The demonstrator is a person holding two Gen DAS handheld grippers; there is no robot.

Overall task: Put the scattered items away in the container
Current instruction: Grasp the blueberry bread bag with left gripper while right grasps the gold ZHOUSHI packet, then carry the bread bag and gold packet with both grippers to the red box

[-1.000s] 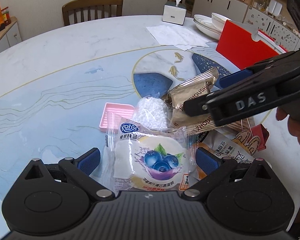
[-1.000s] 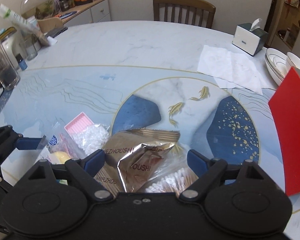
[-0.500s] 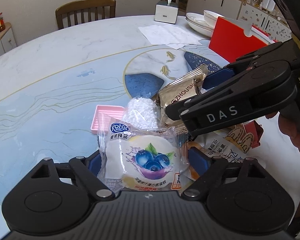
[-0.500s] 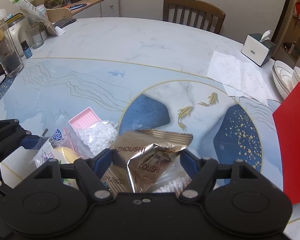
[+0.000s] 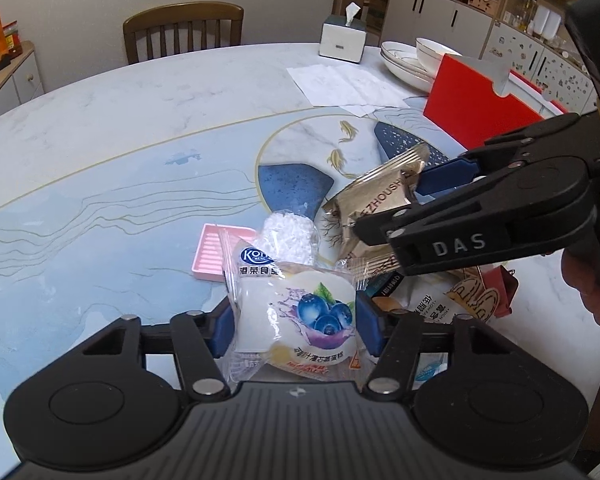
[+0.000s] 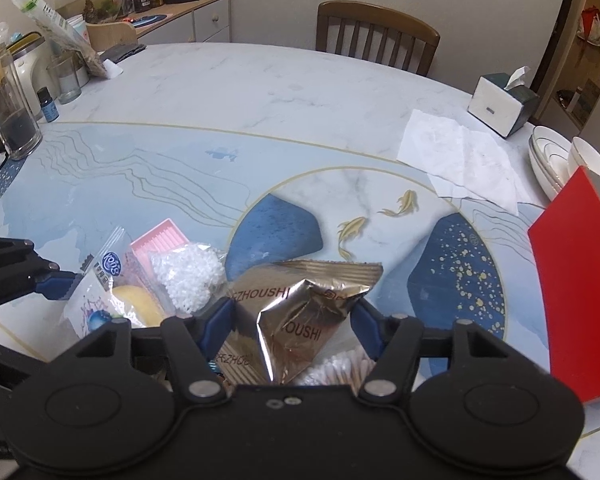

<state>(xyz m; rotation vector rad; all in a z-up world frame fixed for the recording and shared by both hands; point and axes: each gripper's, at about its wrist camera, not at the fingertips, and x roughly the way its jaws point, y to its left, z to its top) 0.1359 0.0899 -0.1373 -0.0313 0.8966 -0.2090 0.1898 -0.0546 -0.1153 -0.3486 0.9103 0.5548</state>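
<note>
**Closing both grippers on two snack packets at once**

Narrowing on both sides compared with a second ago: back then we were seeing both pairs of jaws spread wide around the pile, now they are drawn in. The left gripper is closing, and its blue pads are already touching the sides of the blueberry cake packet, the wrapper bulging up between them. The right gripper is closing too, pads pressing the crumpled gold foil packet from both flanks. Neither hand is shifting place, so we are reading this as the grasp step, with lifting not yet started.

We are judging the task as early: both packets are lying on the tabletop in the heap with the pink tray, the bag of white beads and a pack of cotton swabs. The red container is standing well apart, toward the far right.

The blueberry packet is looking soft, puffy and clear-edged, with a blue logo on top. The gold one is looking shiny, creased and slippery, overlapping a second gold packet underneath, so we are flagging the risk of dragging that along.
</note>
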